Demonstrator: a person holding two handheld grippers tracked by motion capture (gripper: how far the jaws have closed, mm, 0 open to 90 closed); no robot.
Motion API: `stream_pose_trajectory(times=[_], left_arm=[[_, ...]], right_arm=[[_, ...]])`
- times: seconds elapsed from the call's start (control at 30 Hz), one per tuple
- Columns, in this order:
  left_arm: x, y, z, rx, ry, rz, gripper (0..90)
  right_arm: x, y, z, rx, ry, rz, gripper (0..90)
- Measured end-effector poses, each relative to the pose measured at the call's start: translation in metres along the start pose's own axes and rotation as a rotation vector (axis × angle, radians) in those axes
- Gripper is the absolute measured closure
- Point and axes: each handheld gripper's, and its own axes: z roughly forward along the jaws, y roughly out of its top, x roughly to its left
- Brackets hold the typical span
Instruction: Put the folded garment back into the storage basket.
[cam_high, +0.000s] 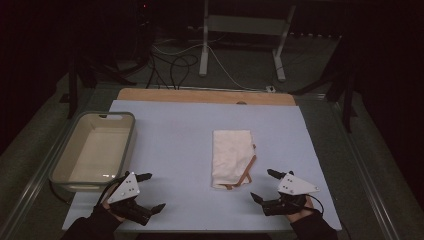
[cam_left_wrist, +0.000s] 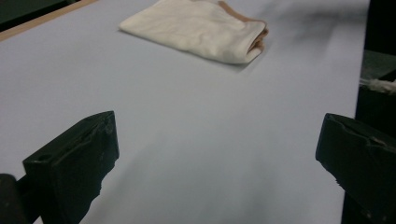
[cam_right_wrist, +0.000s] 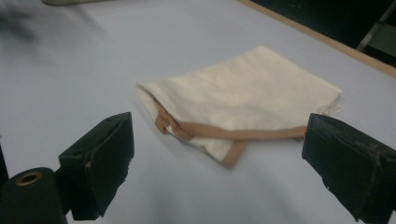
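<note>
A folded cream cloth (cam_high: 231, 156) with a tan border strip lies on the pale blue table cover (cam_high: 175, 145), right of centre. It also lies ahead in the left gripper view as the cloth (cam_left_wrist: 201, 29) and close in the right gripper view as the cloth (cam_right_wrist: 243, 100). My left gripper (cam_high: 151, 191) is open near the front left edge, well apart from the cloth. My right gripper (cam_high: 265, 184) is open just to the right of the cloth's near corner, nothing between its jaws.
A cream rectangular tub (cam_high: 95, 150) with a grey rim stands at the table's left edge, beside my left gripper. A wooden board edge (cam_high: 205, 96) runs along the back. Beyond the table are cables and a metal stand (cam_high: 240, 45) on the floor.
</note>
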Motion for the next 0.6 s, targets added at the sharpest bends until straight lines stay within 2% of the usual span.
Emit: stream_pose_trajectory(times=[0.2, 0.3, 0.6], left_arm=[[0.003, 0.017, 0.002, -0.006, -0.02, 0.012, 0.8], [0.003, 0.025, 0.004, 0.002, -0.027, 0.034, 0.7], [0.01, 0.047, 0.008, 0.006, -0.044, 0.054, 0.8]], right_arm=[[-0.002, 0.014, -0.006, -0.017, 0.007, -0.006, 9.5], [-0.006, 0.022, -0.008, -0.02, 0.005, -0.023, 9.5], [-0.019, 0.041, -0.012, -0.043, -0.003, -0.011, 9.5]])
